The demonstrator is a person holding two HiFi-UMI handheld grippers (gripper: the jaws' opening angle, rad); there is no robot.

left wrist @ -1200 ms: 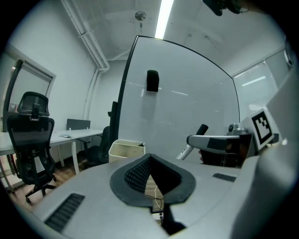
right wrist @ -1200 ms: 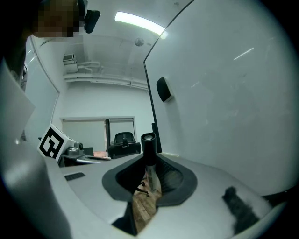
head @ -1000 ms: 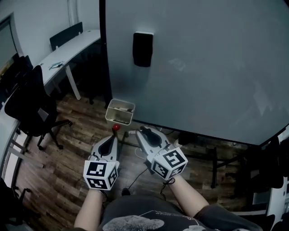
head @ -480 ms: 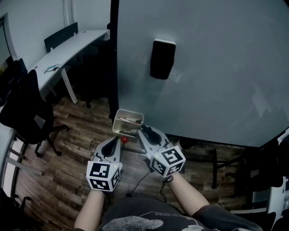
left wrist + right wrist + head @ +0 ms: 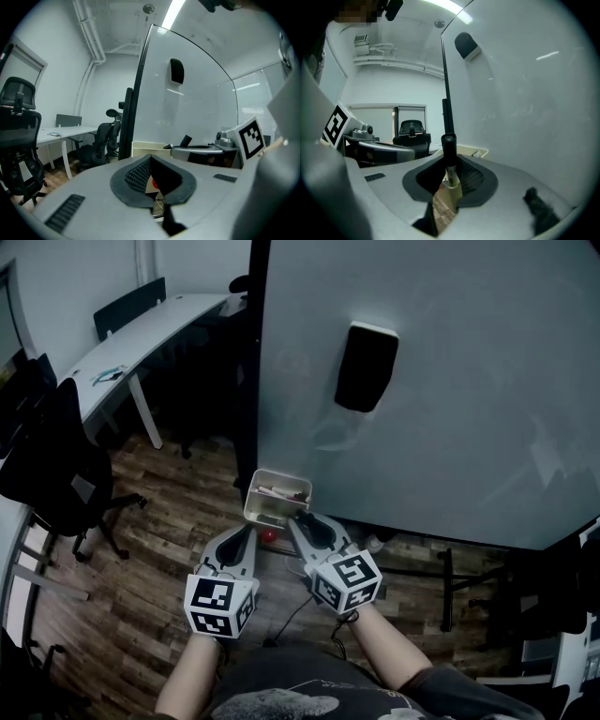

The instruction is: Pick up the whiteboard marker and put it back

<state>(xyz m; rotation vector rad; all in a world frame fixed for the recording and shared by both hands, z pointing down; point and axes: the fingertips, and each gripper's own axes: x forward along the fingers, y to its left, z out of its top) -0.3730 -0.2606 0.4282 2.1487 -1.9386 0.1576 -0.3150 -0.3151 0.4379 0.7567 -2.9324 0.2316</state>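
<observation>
A whiteboard marker (image 5: 449,161) with a black cap and pale body stands upright between the jaws of my right gripper (image 5: 451,165), which is shut on it. In the head view the right gripper (image 5: 302,521) points at the near edge of a cream tray (image 5: 265,517) fixed low on the whiteboard (image 5: 469,399); the tray holds a few small items. My left gripper (image 5: 247,532) lies beside it on the left, a little short of the tray. In the left gripper view that gripper (image 5: 151,161) has its tips together with nothing between them, and the tray (image 5: 150,147) shows just ahead.
A black eraser (image 5: 366,367) sticks to the board above the tray. A small red part (image 5: 269,536) sits low by the floor between the grippers. A black office chair (image 5: 56,465) and a white desk (image 5: 141,334) stand to the left on the wooden floor.
Both grippers have moved forward toward the whiteboard. The tray, once clearly ahead of them, now sits right at their tips. The marker stays in the right gripper.
</observation>
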